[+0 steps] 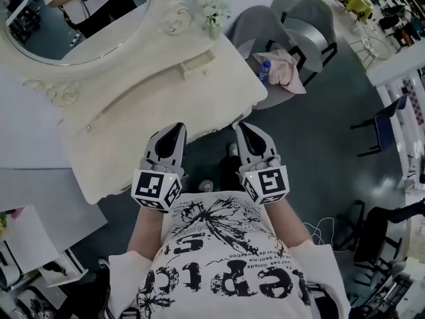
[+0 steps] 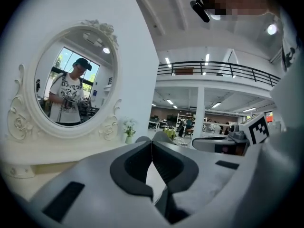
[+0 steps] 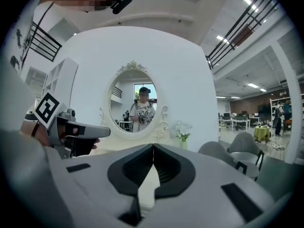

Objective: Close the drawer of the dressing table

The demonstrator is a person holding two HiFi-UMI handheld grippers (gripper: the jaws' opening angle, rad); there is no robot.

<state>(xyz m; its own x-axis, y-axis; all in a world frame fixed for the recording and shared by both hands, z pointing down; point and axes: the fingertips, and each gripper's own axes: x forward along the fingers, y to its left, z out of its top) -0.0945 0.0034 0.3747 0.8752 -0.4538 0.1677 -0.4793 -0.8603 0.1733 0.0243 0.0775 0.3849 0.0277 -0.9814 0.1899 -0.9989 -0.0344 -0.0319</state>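
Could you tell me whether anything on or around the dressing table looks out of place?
Yes: the small drawer right of the mirror seems to stick out from the upper tier of the dressing table, its beige inside showing. Beside the table, a crumpled pink cloth and a bottle lie on the grey chair.

Two grippers, side by side and near: the left gripper (image 1: 178,127) and the right gripper (image 1: 240,126). Two marker cubes, one on each: the left cube (image 1: 157,190) and the right cube (image 1: 267,183). One table (image 1: 166,105) at the far left, with one oval mirror (image 1: 73,25) and one bunch of flowers (image 1: 211,8). Two grey chairs at the far right: the left chair (image 1: 255,25) and the right chair (image 1: 312,22). One bottle (image 1: 263,72) and one pink cloth (image 1: 287,68) on a seat. One dark chair (image 1: 385,121) further right. One person, in one printed shirt (image 1: 226,258).
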